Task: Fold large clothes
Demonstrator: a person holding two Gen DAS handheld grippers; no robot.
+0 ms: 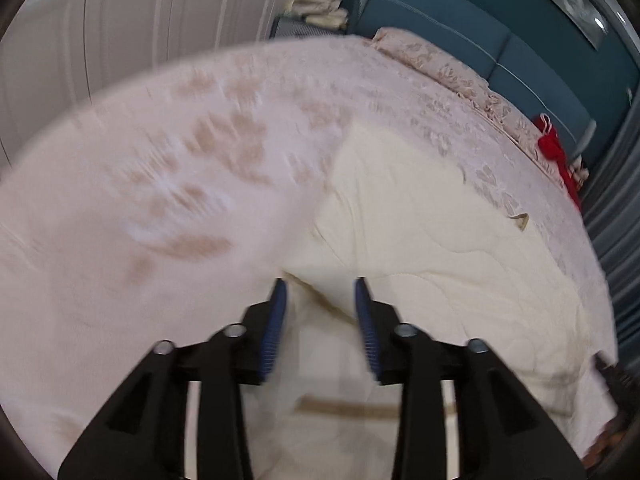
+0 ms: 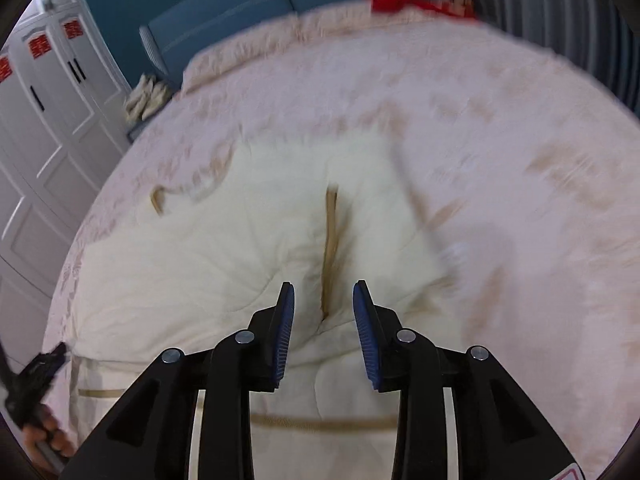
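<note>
A large cream quilted garment with tan trim [image 1: 420, 240] lies spread on the pink patterned bed [image 1: 160, 168]. My left gripper [image 1: 321, 292] is open and empty, just above the garment's left part, near a tan-edged fold. In the right wrist view the garment [image 2: 224, 248] fills the middle, with a tan strip [image 2: 330, 240] running down its centre. My right gripper [image 2: 324, 296] is open and empty, above the garment near the lower end of that strip. The left gripper and the hand holding it [image 2: 36, 384] show at the lower left of that view. Both views are blurred.
Pink pillows [image 1: 448, 68] lie along the teal headboard [image 1: 520, 52]. A red cloth [image 1: 556, 152] sits at the bed's far corner. White wardrobe doors [image 2: 48, 120] stand beside the bed. Grey curtains [image 1: 616, 216] hang on the other side.
</note>
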